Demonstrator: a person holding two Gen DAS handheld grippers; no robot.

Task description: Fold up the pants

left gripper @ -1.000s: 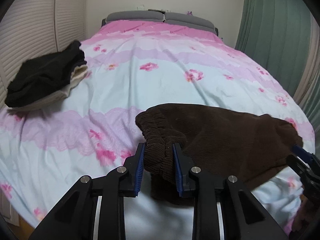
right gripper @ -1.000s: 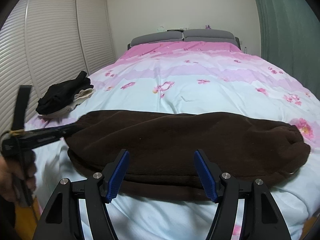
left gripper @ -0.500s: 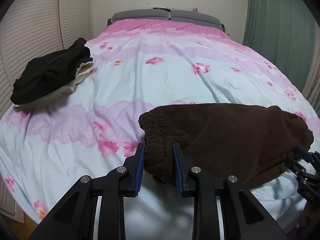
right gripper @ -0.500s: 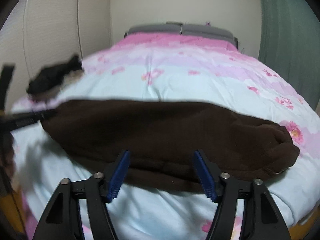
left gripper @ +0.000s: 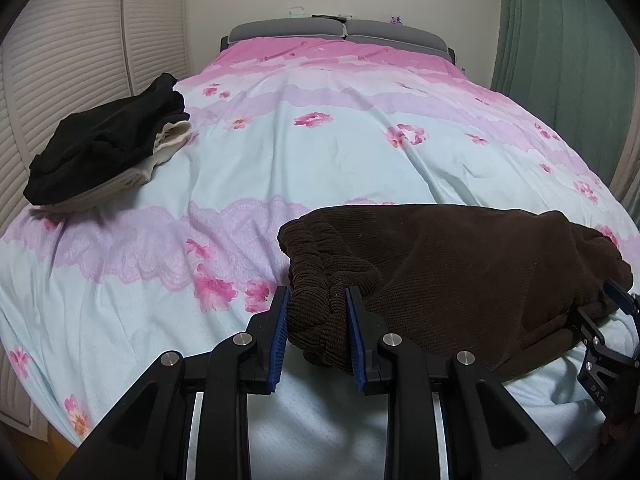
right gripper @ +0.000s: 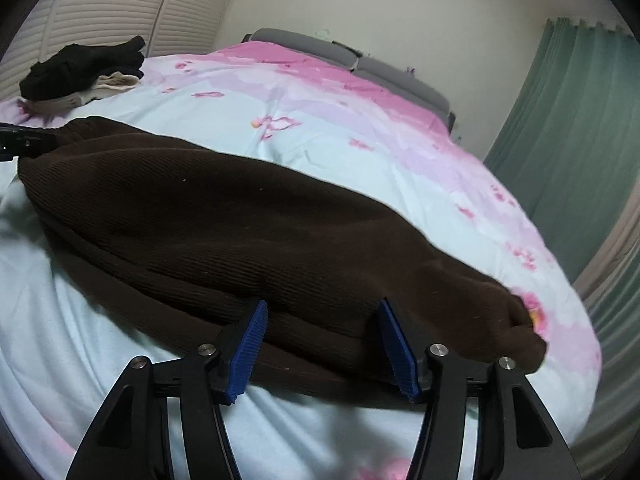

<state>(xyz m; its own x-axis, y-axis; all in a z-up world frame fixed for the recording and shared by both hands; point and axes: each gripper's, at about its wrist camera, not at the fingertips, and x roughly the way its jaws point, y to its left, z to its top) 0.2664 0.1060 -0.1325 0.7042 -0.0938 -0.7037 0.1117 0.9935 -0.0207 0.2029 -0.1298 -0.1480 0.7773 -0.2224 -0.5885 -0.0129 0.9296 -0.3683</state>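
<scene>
Dark brown corduroy pants [left gripper: 460, 276] lie folded lengthwise across the near end of the bed; they also show in the right wrist view [right gripper: 248, 232]. My left gripper [left gripper: 316, 320] is shut on the bunched elastic waistband [left gripper: 320, 280] at the pants' left end. My right gripper [right gripper: 322, 338] is open, its blue pads either side of the pants' near edge toward the leg end, gripping nothing. The right gripper shows at the right edge of the left wrist view [left gripper: 612, 340].
The bed has a pink and pale blue floral duvet [left gripper: 320, 128]. A pile of folded black and cream clothes [left gripper: 108, 148] lies at the bed's left edge. Louvred white doors [left gripper: 72, 52] stand left, a green curtain [left gripper: 568, 64] right, a grey headboard [left gripper: 340, 30] far.
The right gripper has swung and tilted, now looking along the pants from the leg end and closer to their edge. The left gripper keeps its hold on the waistband, barely moved.
</scene>
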